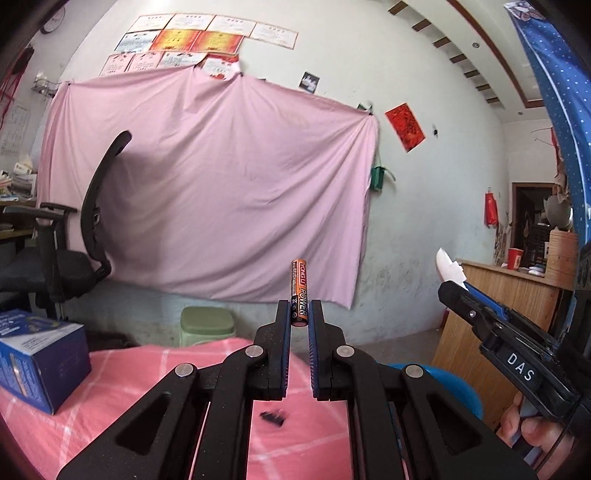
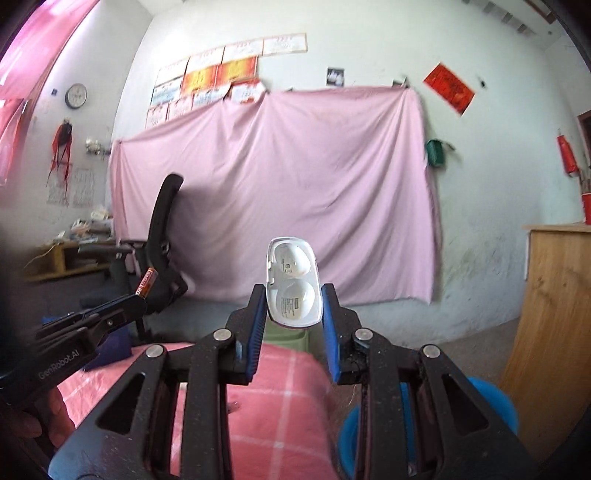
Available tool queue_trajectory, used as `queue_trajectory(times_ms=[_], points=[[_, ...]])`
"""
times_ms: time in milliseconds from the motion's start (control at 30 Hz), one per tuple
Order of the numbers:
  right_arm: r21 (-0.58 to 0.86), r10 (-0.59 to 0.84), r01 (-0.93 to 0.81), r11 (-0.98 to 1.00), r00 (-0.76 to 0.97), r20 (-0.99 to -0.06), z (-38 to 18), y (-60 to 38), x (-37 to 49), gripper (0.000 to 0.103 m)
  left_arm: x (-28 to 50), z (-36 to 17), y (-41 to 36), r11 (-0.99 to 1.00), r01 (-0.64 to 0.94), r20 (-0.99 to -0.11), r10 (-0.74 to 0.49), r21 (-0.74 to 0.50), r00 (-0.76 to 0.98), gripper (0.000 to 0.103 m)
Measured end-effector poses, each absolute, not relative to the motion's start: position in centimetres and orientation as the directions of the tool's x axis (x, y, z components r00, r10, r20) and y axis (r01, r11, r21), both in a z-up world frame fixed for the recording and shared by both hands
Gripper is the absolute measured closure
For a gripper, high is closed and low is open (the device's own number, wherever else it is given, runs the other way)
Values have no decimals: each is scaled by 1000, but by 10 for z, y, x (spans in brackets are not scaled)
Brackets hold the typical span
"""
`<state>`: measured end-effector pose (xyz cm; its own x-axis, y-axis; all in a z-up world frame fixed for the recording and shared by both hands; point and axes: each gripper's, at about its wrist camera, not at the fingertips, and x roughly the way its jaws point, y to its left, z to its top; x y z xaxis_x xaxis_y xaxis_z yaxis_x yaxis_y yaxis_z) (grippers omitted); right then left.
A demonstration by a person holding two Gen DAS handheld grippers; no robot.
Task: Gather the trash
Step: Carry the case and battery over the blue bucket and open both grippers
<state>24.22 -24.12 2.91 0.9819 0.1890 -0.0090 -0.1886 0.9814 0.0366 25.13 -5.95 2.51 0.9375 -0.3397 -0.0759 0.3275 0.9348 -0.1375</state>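
We hold two pieces of trash above the pink checked tablecloth (image 1: 122,373): our left gripper (image 1: 299,314) clamps one slim, glossy orange-and-black battery (image 1: 299,291) upright between its tips, and our right gripper (image 2: 294,301) pinches one smooth white moulded plastic tray (image 2: 293,282) with two rounded hollows.

Pale wall (image 1: 406,55) ahead, a pink sheet (image 1: 221,177) pinned across it, certificates (image 1: 207,33) at twelve o'clock above. Black office chair (image 1: 85,221) at nine o'clock, wooden cabinet (image 2: 554,314) at three, wall clock (image 2: 76,96) at ten. Soft daylight throughout.
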Motion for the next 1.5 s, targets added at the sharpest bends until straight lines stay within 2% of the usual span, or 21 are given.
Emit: queue_trajectory(times_ms=[267,500,767,967,1067,1233,1500], points=[[64,101,-102,993,995,21,33,-277,230,49,255,49,-107,899,423,-24,-428,-114,904,97],[75,16,-10,997,997,-77,20,-321,233,49,266,51,-169,856,507,-83,-515,-106,853,96],[161,-14,53,986,972,-235,-9,-367,247,49,295,32,-222,817,565,-244,-575,-115,781,96],[181,-31,96,979,943,-332,-25,-385,256,49,326,7,-249,796,578,-443,-591,-181,674,96],[208,-17,106,972,920,-391,-37,-392,265,49,341,-6,-260,791,571,-516,-591,-220,620,96],[243,-11,134,961,893,-450,-51,-401,277,49,356,-19,-273,793,557,-583,-581,-248,568,96],[255,-20,170,952,864,-502,-57,-407,285,47,364,-24,-273,807,523,-613,-567,-276,551,95]])
